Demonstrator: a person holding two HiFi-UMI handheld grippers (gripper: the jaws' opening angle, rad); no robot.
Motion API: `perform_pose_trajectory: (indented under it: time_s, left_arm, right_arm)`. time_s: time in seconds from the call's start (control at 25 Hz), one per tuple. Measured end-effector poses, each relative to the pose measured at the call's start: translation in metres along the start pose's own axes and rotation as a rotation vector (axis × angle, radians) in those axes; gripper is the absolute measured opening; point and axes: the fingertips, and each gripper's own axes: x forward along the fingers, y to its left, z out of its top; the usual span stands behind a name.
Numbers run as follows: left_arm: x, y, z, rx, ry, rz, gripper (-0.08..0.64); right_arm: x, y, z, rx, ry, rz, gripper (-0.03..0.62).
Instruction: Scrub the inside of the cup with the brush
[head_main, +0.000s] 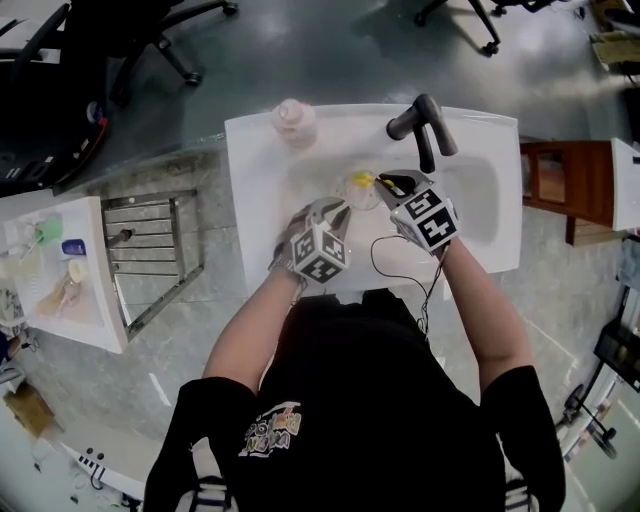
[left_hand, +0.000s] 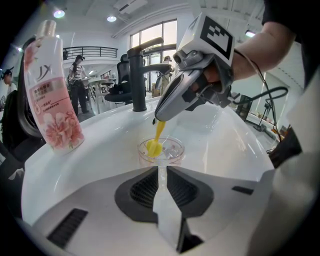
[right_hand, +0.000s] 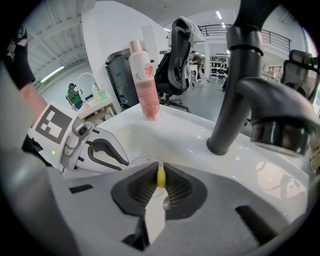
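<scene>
Gripping 1 cup (left_hand: 171, 148) – L tool (left_hand: 161, 170); 1 brush (left_hand: 154, 145) – R tool (left_hand: 159, 119).

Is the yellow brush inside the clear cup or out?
Inside: the yellow brush head sits below the clear plastic cup rim.

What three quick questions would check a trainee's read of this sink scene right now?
1. True or false: the brush head is inside the cup.
2. The left gripper has its jaws shut on: A the faucet, B the cup's rim, C the bottle.
3. What does the right gripper hold?

Key: 1 true; 2 B; 3 the brush.
</scene>
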Motion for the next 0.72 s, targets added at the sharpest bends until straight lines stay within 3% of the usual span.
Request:
perform_pose_trajectory:
  time_s: [0.44, 0.72]
  left_arm:
    - [0.000, 0.002, 0.002, -0.008, -0.004, 0.007, 0.049]
    - [0.000, 0.002, 0.002, -0.010, -0.008, 0.004, 0.049]
  right_arm:
    - [-0.010, 0.007, -0.022, -0.101, 0.124, 0.031, 0.035]
    - [-0.013, 0.018, -0.030, -0.102, 0.166, 0.092, 0.035]
